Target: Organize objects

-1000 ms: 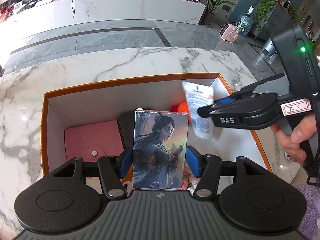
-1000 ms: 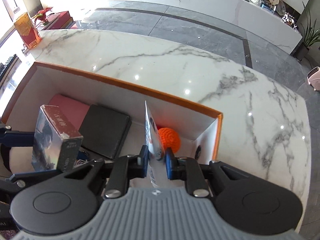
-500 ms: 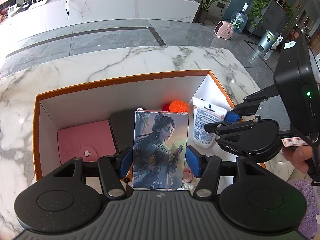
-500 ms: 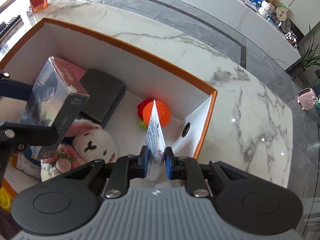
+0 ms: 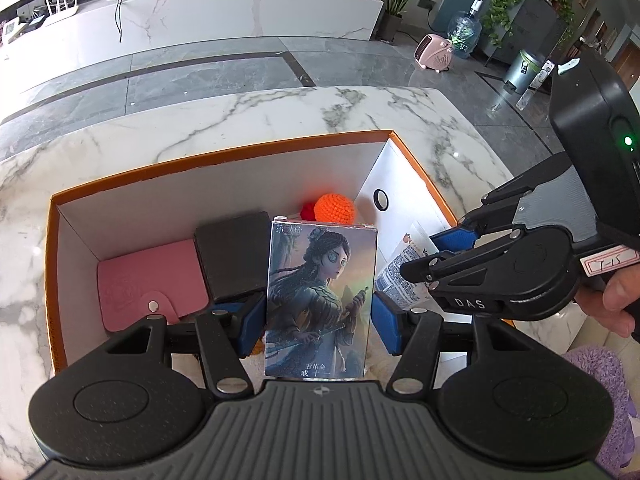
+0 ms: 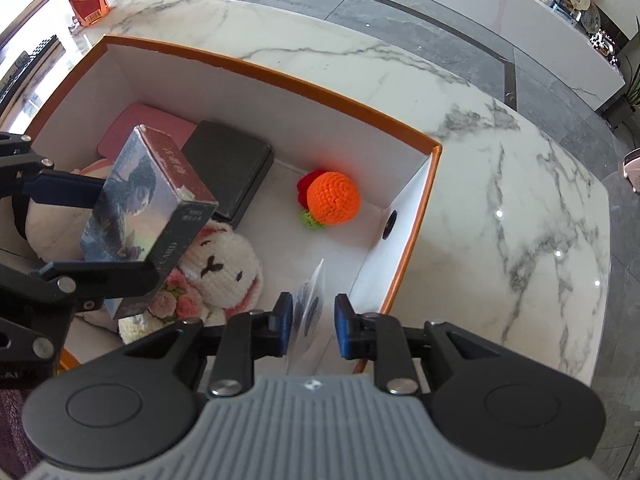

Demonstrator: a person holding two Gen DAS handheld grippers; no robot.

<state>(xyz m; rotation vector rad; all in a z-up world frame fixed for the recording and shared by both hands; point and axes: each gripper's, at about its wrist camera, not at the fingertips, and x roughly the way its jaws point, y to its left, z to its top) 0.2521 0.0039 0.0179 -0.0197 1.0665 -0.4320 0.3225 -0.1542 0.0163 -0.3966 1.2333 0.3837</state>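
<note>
left gripper (image 5: 318,322) pinching card box (image 5: 322,300) above orange box (image 6: 276,76) | right gripper (image 6: 314,326) jaws just opening, tube (image 6: 308,306) loose between, inside box's right end | risk: tube topples against wall

Bare box floor (image 6: 352,240) lies open between crochet orange (image 6: 332,198), plush rabbit (image 6: 222,264) and tube (image 6: 308,300)

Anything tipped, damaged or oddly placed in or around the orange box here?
Nothing looks damaged or spilled. The white tube leans inside the orange box by its end wall, between the right tool's just-opened pads. The card box hangs above the crochet bunny in the left tool, not yet placed.
</note>
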